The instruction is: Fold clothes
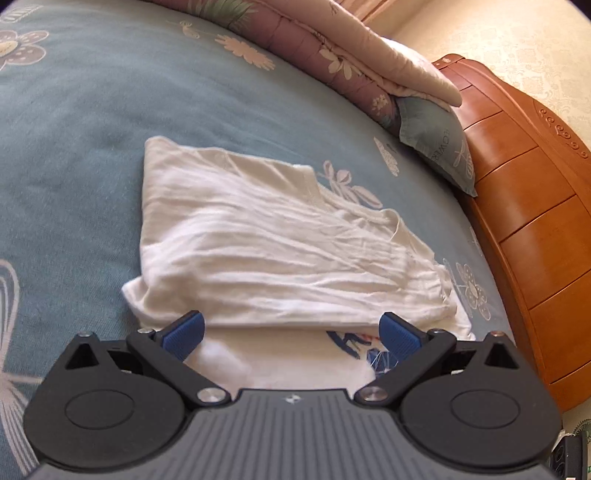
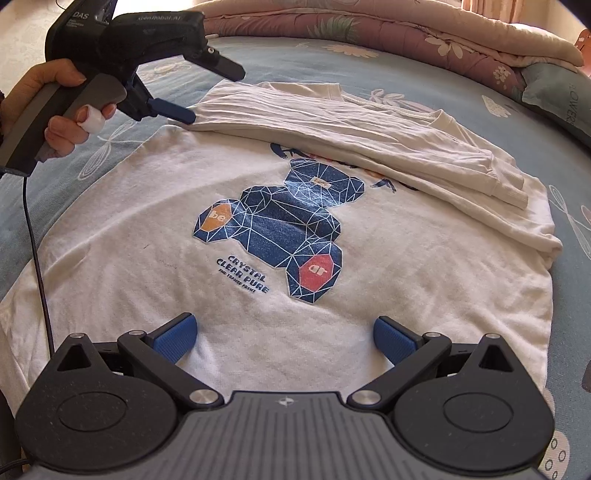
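Note:
A white T-shirt [image 2: 147, 229] with a blue geometric bear print [image 2: 280, 229] lies flat on the bed. Its far side is folded over into a creased band [image 2: 369, 136], which fills the left wrist view as a white panel [image 1: 258, 251]. My left gripper [image 1: 291, 332] is open at the near edge of that fold, nothing between its blue pads. In the right wrist view, a hand [image 2: 62, 107] holds the left gripper [image 2: 212, 95] at the fold's left end, lower fingertip touching the cloth. My right gripper [image 2: 284, 339] is open over the shirt's near hem.
The bed has a blue flowered sheet [image 1: 74, 129]. A rolled pink and purple quilt [image 2: 406, 33] and a blue pillow [image 1: 436, 147] lie along the far side. A wooden headboard [image 1: 535, 221] stands at the right. A black cable [image 2: 35, 240] hangs from the left gripper.

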The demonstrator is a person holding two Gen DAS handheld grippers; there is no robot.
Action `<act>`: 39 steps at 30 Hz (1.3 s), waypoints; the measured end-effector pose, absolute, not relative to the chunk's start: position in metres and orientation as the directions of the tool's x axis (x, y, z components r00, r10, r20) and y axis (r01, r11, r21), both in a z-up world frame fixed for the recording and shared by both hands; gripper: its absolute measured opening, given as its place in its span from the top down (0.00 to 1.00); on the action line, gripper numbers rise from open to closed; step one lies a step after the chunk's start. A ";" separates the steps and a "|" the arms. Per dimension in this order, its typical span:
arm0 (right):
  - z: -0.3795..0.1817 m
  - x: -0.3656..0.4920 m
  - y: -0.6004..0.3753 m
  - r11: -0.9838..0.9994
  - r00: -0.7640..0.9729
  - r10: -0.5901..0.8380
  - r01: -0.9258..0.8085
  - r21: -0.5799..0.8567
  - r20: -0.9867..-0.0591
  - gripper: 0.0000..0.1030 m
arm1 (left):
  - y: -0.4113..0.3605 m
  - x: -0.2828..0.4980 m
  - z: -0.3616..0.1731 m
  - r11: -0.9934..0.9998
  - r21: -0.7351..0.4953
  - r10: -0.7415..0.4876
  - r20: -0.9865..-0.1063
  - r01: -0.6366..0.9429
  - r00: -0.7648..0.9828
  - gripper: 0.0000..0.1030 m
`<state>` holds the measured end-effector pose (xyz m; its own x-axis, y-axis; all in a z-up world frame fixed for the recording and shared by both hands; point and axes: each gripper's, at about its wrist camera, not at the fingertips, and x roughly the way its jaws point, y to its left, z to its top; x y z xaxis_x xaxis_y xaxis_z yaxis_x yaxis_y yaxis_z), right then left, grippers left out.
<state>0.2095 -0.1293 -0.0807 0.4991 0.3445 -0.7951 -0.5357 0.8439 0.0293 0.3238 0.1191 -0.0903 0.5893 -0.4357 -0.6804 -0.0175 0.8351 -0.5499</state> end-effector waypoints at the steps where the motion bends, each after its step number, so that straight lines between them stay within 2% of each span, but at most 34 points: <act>1: -0.081 0.209 -0.129 0.842 0.501 0.346 -0.539 0.027 -0.793 0.00 | 0.120 0.319 -0.086 0.840 -0.543 -0.427 -0.681 -0.019 0.595 0.03; 8: -0.083 0.205 -0.131 0.841 0.523 0.358 -0.541 0.024 -0.774 0.00 | 0.114 0.305 -0.044 0.884 -0.467 -0.357 -0.674 0.001 0.647 0.03; 10: -0.084 0.205 -0.131 0.844 0.531 0.358 -0.536 0.023 -0.768 0.00 | 0.103 0.318 -0.034 0.882 -0.469 -0.383 -0.649 0.050 0.658 0.02; 14: -0.084 0.205 -0.129 0.846 0.539 0.355 -0.533 0.018 -0.764 0.00 | 0.078 0.344 -0.047 0.851 -0.519 -0.437 -0.623 0.075 0.648 0.02; 16: -0.084 0.206 -0.129 0.844 0.538 0.356 -0.535 0.016 -0.764 0.00 | 0.069 0.351 -0.067 0.850 -0.522 -0.444 -0.648 0.063 0.619 0.02; 20: -0.083 0.206 -0.130 0.840 0.536 0.360 -0.543 0.014 -0.764 0.00 | 0.063 0.340 -0.092 0.888 -0.455 -0.401 -0.700 0.064 0.591 0.03; 22: -0.084 0.205 -0.130 0.836 0.537 0.363 -0.548 0.012 -0.762 0.00 | 0.059 0.328 -0.080 0.915 -0.397 -0.355 -0.718 0.066 0.599 0.03; 28: -0.084 0.203 -0.131 0.831 0.544 0.371 -0.557 0.006 -0.753 0.00 | 0.038 0.270 -0.050 0.986 -0.033 -0.141 -0.703 0.165 0.697 0.01; 30: -0.084 0.203 -0.131 0.826 0.548 0.374 -0.563 0.001 -0.748 0.00 | 0.035 0.259 -0.052 0.984 0.035 -0.104 -0.679 0.173 0.727 0.01; 39: -0.063 0.207 -0.128 0.843 0.569 0.347 -0.538 -0.018 -0.746 0.00 | 0.064 0.245 -0.065 0.961 -0.002 -0.217 -0.625 0.277 0.750 0.01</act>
<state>0.2074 -0.1283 -0.0627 0.5685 0.3466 -0.7461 -0.5379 0.8428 -0.0184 0.2447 0.0636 -0.0654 0.7501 -0.2173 -0.6246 0.2767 0.9610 -0.0021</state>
